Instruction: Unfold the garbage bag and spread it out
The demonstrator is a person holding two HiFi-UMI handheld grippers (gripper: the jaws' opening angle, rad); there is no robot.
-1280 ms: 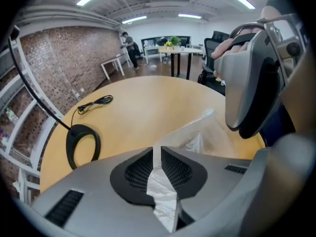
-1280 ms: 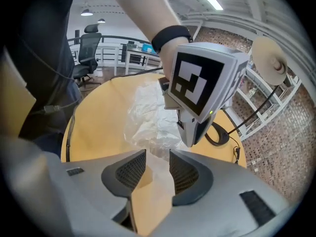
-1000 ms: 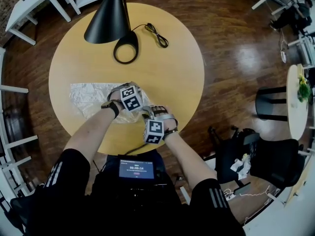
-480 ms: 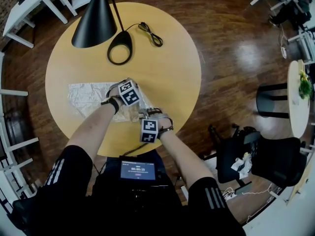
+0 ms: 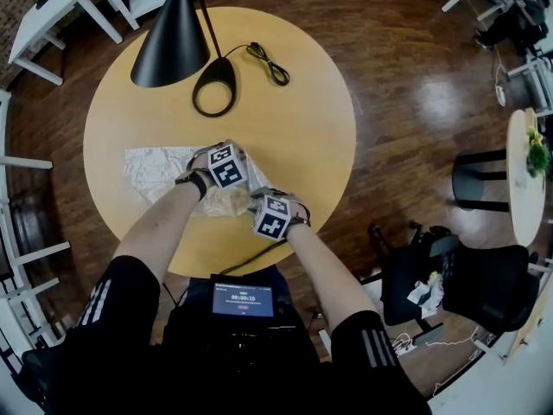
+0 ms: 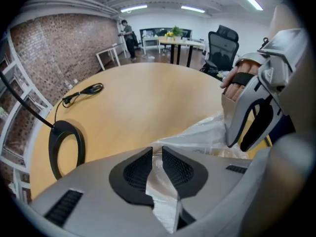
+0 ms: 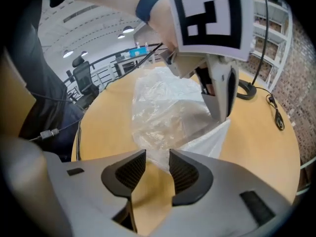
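Observation:
A translucent white garbage bag (image 5: 155,167) lies crumpled on the round yellow table (image 5: 294,102), stretching left from my two grippers. In the left gripper view my left gripper (image 6: 157,149) is shut on a fold of the bag (image 6: 207,132), with film pinched between the pads. My right gripper (image 7: 158,154) sits just right of it, and its jaws are opening. An edge of the bag (image 7: 168,107) reaches between its tips, but the pads do not press on it and bare table shows through the gap. The two grippers are almost touching near the table's front.
A black lamp shade (image 5: 173,46) hangs over the far left of the table, with its ring base (image 5: 214,86) and a black cable (image 5: 268,61) behind the bag. A tablet (image 5: 243,299) sits at my lap. White desks and a black chair (image 5: 484,275) stand around.
My right gripper has moved slightly away from me and closer to the left gripper. The left gripper has stayed on the bag.

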